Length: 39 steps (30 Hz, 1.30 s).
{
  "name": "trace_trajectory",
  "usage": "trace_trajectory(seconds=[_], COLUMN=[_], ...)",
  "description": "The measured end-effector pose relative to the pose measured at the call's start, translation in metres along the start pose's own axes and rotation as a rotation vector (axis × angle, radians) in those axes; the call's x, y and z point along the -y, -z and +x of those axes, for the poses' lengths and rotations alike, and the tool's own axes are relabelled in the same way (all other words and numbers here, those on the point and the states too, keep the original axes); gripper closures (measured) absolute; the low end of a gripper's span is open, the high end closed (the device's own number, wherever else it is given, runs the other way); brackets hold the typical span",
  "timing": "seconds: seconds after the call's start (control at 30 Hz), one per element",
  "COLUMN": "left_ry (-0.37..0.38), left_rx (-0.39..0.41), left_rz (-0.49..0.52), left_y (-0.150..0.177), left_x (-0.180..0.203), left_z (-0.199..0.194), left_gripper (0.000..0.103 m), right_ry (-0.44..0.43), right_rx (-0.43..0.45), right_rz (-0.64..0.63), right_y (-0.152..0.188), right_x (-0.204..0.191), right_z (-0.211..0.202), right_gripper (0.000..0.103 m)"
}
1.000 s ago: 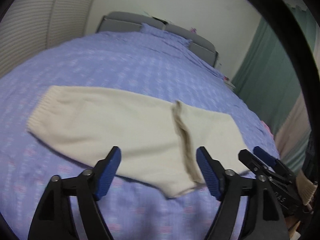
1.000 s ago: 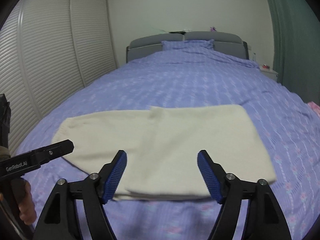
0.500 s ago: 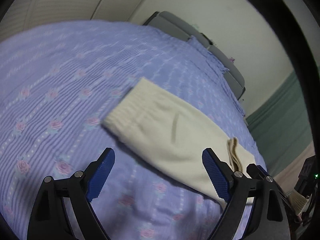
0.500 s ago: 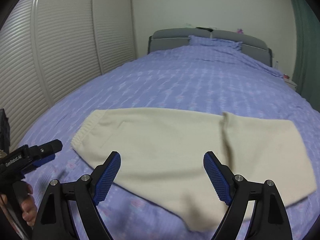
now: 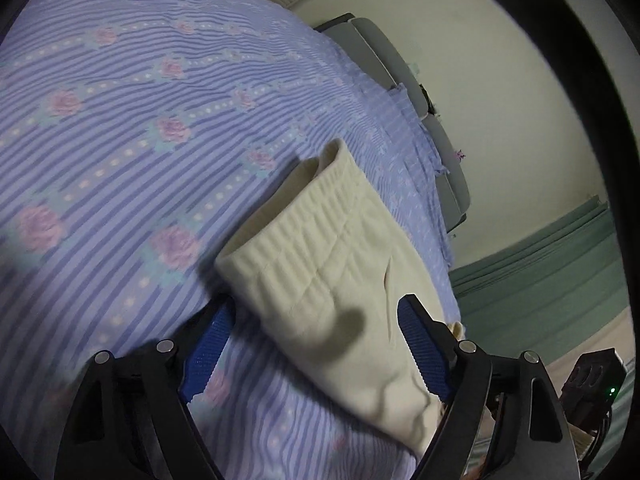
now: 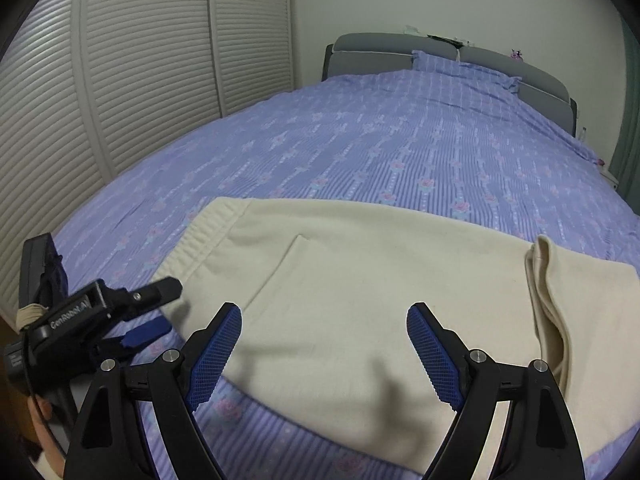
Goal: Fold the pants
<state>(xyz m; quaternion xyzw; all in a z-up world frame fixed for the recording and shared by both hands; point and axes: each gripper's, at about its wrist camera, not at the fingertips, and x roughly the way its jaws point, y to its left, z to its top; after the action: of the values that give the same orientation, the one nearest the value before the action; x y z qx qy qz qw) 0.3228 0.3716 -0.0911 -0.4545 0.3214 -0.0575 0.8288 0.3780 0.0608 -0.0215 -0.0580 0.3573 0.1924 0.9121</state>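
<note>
Right wrist view carries the only readable writing: white letters on the black body of the left gripper (image 6: 152, 312), which look like "GenRobot.AI", though the print is small and partly in shadow. That gripper reaches in from the lower left, its tips just at the ribbed waistband (image 6: 200, 236) of the cream pants (image 6: 360, 280). The pants lie flat across the near part of the bed (image 6: 400, 152), which is covered by a purple striped sheet with pink flowers. A patch pocket shows near the waistband, and toward the right a folded edge (image 6: 540, 280) of the cloth stands up as a ridge. The right gripper (image 6: 324, 344) hangs above the pants with its jaws wide and nothing pressed between them; they opened a little further within the last moment.

Left wrist view is rolled sideways and close to the sheet. The left gripper (image 5: 316, 344) has its jaws wide, closing slightly just now; the waistband corner (image 5: 296, 240) of the pants lies between the blue pads (image 5: 208, 348) but the pads do not press on it.

Around the bed: white slatted wardrobe doors (image 6: 140, 80) on the left, a grey headboard (image 6: 380, 52) with a purple pillow (image 6: 460, 72) at the far end, and a green curtain (image 5: 540, 280) on the right.
</note>
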Motion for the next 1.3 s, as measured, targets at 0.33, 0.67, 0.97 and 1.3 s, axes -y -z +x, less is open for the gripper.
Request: trace_trajectory(seconds=[0.33, 0.67, 0.97, 1.3], left_ry=[-0.121, -0.262, -0.262, -0.254], left_rx=[0.021, 0.200, 0.260, 0.151], left_rz=[0.084, 0.532, 0.806, 1.035], left_y=[-0.008, 0.032, 0.089, 0.196], left_x=[0.024, 0.191, 0.366, 0.476], left_z=[0.026, -0.022, -0.002, 0.071], left_gripper=[0.070, 0.081, 0.081, 0.084], right_ry=[-0.016, 0.003, 0.107, 0.222], right_rx=[-0.087, 0.039, 0.159, 0.213], right_rz=[0.167, 0.138, 0.132, 0.175], right_y=[-0.004, -0.017, -0.017, 0.021], right_x=[0.041, 0.108, 0.197, 0.299], right_z=[0.027, -0.062, -0.181, -0.245], right_gripper=[0.017, 0.017, 0.017, 0.017])
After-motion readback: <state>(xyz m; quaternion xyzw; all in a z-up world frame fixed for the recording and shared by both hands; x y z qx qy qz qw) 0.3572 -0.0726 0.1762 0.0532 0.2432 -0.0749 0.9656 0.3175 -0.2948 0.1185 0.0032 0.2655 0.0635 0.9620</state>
